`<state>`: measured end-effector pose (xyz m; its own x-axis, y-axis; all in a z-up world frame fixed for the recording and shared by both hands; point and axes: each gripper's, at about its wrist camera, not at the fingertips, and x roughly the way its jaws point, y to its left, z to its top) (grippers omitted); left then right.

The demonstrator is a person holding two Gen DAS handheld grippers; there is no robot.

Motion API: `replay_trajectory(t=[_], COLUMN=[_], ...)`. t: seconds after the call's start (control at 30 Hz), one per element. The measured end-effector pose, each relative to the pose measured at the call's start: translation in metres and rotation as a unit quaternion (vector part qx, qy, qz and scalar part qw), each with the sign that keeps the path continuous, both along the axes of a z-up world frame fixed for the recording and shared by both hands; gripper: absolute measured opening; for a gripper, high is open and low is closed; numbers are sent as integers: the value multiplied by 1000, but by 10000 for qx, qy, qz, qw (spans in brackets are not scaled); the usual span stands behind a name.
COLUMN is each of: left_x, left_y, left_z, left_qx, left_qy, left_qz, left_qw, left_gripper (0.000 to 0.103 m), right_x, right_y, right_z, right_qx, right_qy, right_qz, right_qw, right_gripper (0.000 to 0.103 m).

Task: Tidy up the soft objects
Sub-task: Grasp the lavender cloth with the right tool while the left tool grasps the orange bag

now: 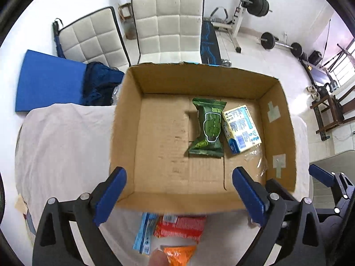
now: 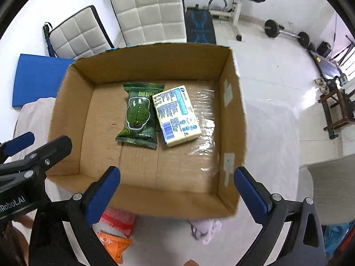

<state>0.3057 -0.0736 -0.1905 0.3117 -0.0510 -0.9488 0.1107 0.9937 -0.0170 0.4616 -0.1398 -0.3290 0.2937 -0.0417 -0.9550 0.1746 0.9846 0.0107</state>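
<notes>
Both grippers, left (image 1: 178,190) and right (image 2: 177,188), jaws wide apart, empty, above box (image 1: 286,133). Green pack (image 1: 207,127) touching yellow pack (image 1: 241,129) inside. Red (image 1: 180,227), orange (image 1: 179,253), maybe snack packs, outside near wall.

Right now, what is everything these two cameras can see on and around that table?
Cardboard box: one, brown, open, on the white cloth.
Green packet: one, lying in the box.
Yellow-and-blue pack: one, in the box, right of the green packet.
Red packet: one, on the cloth outside the near wall of the box.
Orange packet: one, nearest the camera.
Blue packet: one, left of the red.
White chairs: two, behind the table.
Left gripper: blue pads, open, empty.
Right gripper: open, empty.
</notes>
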Motion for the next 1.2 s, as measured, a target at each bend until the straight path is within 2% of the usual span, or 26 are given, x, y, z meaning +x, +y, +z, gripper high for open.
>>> replay_trajectory(t=[0.23, 0.5, 0.63, 0.73, 0.83, 0.93, 1.03, 1.13, 1.2], left_x=[-49, -90, -98, -104, -110, -120, -133, -139, -142], left_y=[6, 9, 19, 31, 47, 60, 71, 75, 75], left_z=[38, 76, 78, 51, 9, -47, -100, -129, -142], left_qx=[13, -119, -81, 70, 167, -36, -233, -302, -177], left_qy=[-400, -644, -594, -300, 185, 970, 1667, 2035, 2159], left_qz=[86, 181, 379, 624, 965, 1356, 1720, 1894, 1967], left_qw=[9992, 9977, 9975, 9976, 9950, 9860, 9706, 9601, 9562], left_gripper=[98, 98, 98, 98, 98, 98, 98, 98, 98], right_x=[-51, -96, -109, -106, -97, -88, -81, -75, -73], right_y=[7, 18, 19, 9, -9, -26, -36, -35, -35], right_z=[45, 88, 97, 72, 23, -35, -80, -111, -124], right_qx=[-56, 54, 87, -19, 16, -90, 87, 75, 145], right_qy=[-411, -663, -697, -335, 265, 778, 1135, 1261, 1316], right_qz=[-40, 99, 224, 325, 359, 277, 166, 170, 147], right_qw=[9991, 9977, 9973, 9989, 9990, 9965, 9934, 9918, 9911], right_gripper=[103, 103, 103, 103, 103, 103, 103, 102, 98])
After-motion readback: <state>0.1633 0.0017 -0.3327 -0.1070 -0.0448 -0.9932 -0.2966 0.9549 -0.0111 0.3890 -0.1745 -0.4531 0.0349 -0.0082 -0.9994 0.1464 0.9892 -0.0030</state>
